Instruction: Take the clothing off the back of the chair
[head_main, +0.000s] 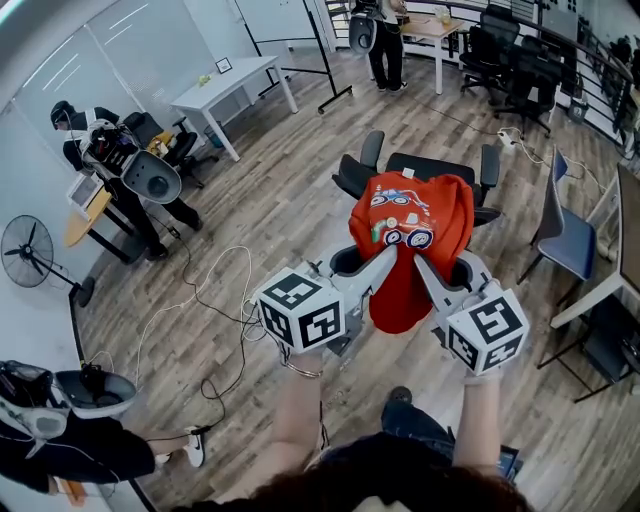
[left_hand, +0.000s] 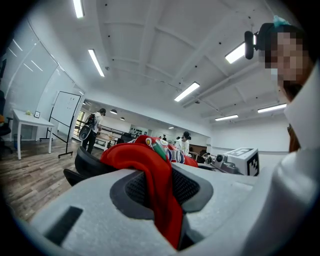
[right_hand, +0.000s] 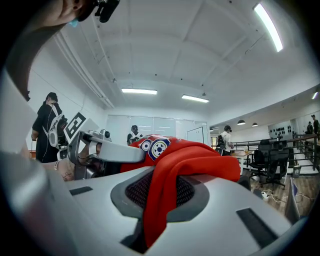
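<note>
A red shirt (head_main: 410, 250) with a car print hangs between my two grippers, over the back of a black office chair (head_main: 432, 168). Its hem droops on the near side; whether it still rests on the chair back is hidden by the cloth. My left gripper (head_main: 388, 256) is shut on a fold of the red shirt (left_hand: 159, 190), which runs down between the pads. My right gripper (head_main: 422, 264) is shut on another fold of the shirt (right_hand: 162, 192). Both grippers point level, side by side, each showing in the other's view.
A white table (head_main: 230, 85) stands at the far left and a fan (head_main: 30, 250) at the left edge. Cables (head_main: 215, 290) lie on the wooden floor. A blue chair (head_main: 565, 240) and desk are on the right. People stand at left and behind.
</note>
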